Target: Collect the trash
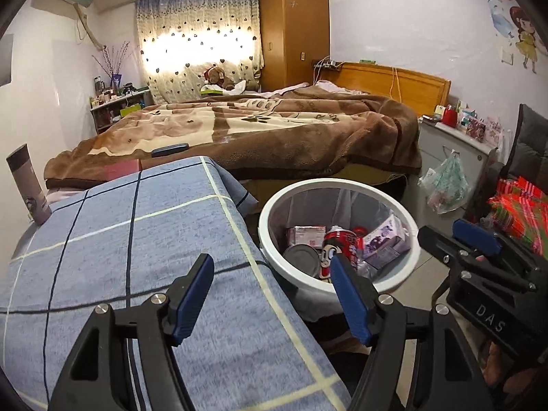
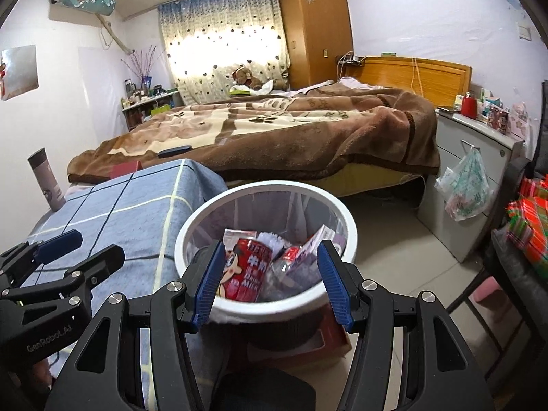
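A white-rimmed waste bin (image 1: 274,202) (image 2: 191,226) stands on the floor beside a table with a blue checked cloth (image 1: 120,239) (image 2: 120,205). In it lie a red milk can (image 1: 344,239) (image 2: 246,267), a purple carton (image 1: 383,239), a silver can (image 1: 301,257), a pink box (image 1: 304,234) and a clear bottle (image 2: 282,270). My left gripper (image 1: 270,263) hangs open and empty over the table's edge and the bin's near rim. My right gripper (image 2: 270,246) is open and empty above the bin's near side. Each gripper shows in the other view: the right gripper (image 1: 455,236), the left gripper (image 2: 85,248).
A brown flask (image 1: 29,185) (image 2: 46,181) stands at the table's far left. Behind is a bed with a brown blanket (image 1: 274,130). On the right are a grey cabinet with a hanging plastic bag (image 2: 465,188) and a chair with red-green packets (image 2: 531,226). Tiled floor lies right of the bin.
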The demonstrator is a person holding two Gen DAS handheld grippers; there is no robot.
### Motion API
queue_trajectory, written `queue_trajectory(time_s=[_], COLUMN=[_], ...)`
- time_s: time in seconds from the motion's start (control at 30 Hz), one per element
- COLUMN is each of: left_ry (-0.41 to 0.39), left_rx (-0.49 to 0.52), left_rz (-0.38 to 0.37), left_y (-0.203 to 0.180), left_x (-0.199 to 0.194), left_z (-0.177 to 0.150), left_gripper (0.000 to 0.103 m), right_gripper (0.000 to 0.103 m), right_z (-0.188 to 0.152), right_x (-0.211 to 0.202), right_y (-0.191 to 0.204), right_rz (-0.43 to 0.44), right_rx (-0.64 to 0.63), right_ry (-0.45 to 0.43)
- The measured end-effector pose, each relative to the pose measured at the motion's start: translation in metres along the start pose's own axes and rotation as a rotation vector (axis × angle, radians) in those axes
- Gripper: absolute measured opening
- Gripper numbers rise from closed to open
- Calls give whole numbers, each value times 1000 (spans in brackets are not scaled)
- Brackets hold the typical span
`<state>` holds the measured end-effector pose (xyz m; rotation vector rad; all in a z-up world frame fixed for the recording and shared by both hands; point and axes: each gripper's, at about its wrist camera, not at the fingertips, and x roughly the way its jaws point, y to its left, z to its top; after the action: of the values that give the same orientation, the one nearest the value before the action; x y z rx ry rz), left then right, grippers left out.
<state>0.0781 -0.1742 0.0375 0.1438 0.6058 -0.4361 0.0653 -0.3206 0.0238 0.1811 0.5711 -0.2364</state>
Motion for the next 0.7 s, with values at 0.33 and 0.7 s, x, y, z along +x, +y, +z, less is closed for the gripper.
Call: queue_trajectory(time_s=[0.33,0.7], left_ry=[-27,-33], left_rx=[-4,-1], left_rz=[1,4], left_y=[1,-1], left_x=[-15,-23], left_z=[-10,-12], left_gripper=[72,72], right_gripper=[57,57], right_z=[-10,-14], right_x=[-9,-13], right_y=[4,6], right_rz=[-4,0], right_rx=[17,21], right_ry=[-25,-37])
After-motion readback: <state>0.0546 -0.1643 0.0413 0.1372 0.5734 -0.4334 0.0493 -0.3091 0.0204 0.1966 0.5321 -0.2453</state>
